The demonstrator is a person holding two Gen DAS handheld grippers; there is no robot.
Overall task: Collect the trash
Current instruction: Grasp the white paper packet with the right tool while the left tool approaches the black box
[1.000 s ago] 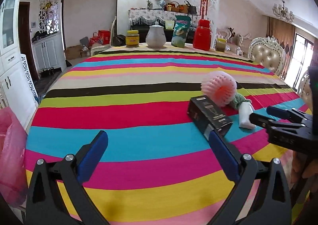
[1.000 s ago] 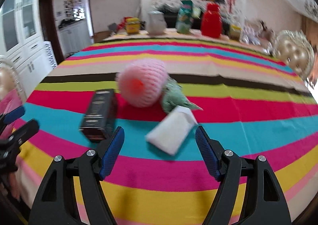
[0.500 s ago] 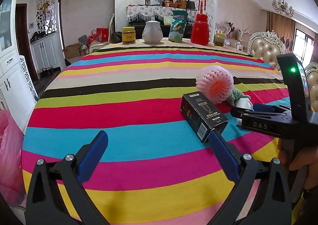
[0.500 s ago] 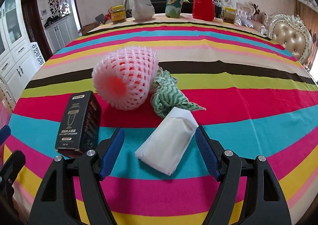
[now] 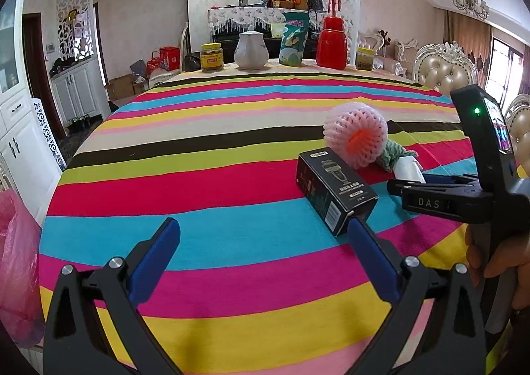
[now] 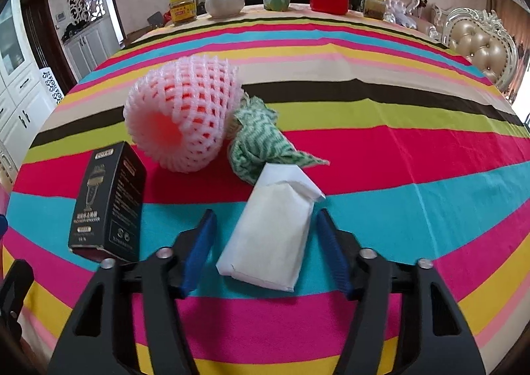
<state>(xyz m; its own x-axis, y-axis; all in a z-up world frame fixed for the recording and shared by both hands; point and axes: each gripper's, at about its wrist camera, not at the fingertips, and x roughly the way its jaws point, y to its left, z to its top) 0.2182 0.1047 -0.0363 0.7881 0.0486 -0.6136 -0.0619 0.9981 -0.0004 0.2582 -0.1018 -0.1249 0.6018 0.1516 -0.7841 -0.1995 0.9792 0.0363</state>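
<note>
On the striped tablecloth lies a flat white paper packet, lengthwise between the blue pads of my right gripper. The jaws are closing around it, and a narrow gap still shows on each side. Just beyond it lie a crumpled green-and-white cloth and a pink foam fruit net. A black carton rests to the left. My left gripper hangs open above the cloth with nothing between its fingers, the carton just past its right fingertip.
A pink plastic bag hangs off the table's left side. At the far edge stand a yellow jar, a white teapot, a green pouch and a red flask. A padded chair stands at the right.
The right gripper moved forward and down over the white packet, and its jaws have narrowed around it. The left gripper has hardly moved.
</note>
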